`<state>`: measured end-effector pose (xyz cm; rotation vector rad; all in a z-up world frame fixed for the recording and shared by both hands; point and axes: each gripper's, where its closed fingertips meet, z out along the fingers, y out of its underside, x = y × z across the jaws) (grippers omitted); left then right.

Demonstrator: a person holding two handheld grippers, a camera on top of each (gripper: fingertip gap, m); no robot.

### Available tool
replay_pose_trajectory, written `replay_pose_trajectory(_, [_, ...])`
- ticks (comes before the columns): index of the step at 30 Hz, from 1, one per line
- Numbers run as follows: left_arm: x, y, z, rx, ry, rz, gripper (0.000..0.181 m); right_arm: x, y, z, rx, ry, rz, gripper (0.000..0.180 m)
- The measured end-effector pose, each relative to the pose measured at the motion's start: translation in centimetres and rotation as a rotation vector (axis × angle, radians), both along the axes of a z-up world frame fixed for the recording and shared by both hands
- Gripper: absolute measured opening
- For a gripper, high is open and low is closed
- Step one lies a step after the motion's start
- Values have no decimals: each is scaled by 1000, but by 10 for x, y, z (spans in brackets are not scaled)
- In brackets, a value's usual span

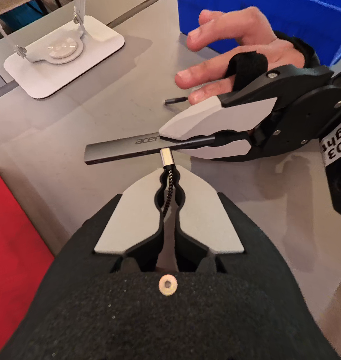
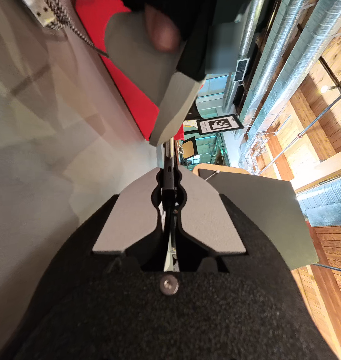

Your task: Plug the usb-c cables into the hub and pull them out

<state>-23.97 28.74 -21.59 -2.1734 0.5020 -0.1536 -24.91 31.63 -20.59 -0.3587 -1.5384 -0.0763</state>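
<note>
A grey USB hub [image 1: 117, 149] is held level just above the grey table [image 1: 48, 175]. My right gripper [image 1: 171, 143] comes in from the right and is shut on the hub's right end. My left gripper [image 1: 168, 168] is shut on a braided cable [image 1: 169, 187] just behind its silver USB-C plug [image 1: 166, 158]. The plug's tip meets a port on the hub's near side; how deep it sits is hidden. In the right wrist view, rolled sideways, my right gripper [image 2: 168, 169] clamps the hub [image 2: 168, 175], with the left gripper's finger [image 2: 165, 93] and the plug [image 2: 170, 148] just beyond.
A second dark plug [image 1: 175, 101] lies on the table behind the right gripper, by a person's hand [image 1: 234, 48]. A white stand base [image 1: 64, 58] sits at the back left, a blue bin [image 1: 282, 19] at the back right, and a red surface [image 1: 10, 243] at the left. Left and right tips are no more than a few centimetres apart.
</note>
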Motion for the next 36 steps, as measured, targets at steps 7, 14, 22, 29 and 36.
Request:
replay_pose_trajectory(7, [0,-8,-3,-9,31,-50,3,-1,-9,-3,-6,-28,31,9])
replay_pose_trajectory(14, [-3,-18,-3,-59,51,-108,3,-5,-20,-4,7,-41,65,9])
replay_pose_trajectory(22, [-4,-19,-5,-73,43,-120,3,-6,-24,-7,-25,-46,72,7])
replay_pose_trajectory(29, [-4,-11,-12,-49,18,-71,4,-9,-15,-11,-34,-44,80,10])
replay_pose_trajectory(36, [11,-42,10,51,-175,85,24,-5,-2,-14,-85,-13,91,9])
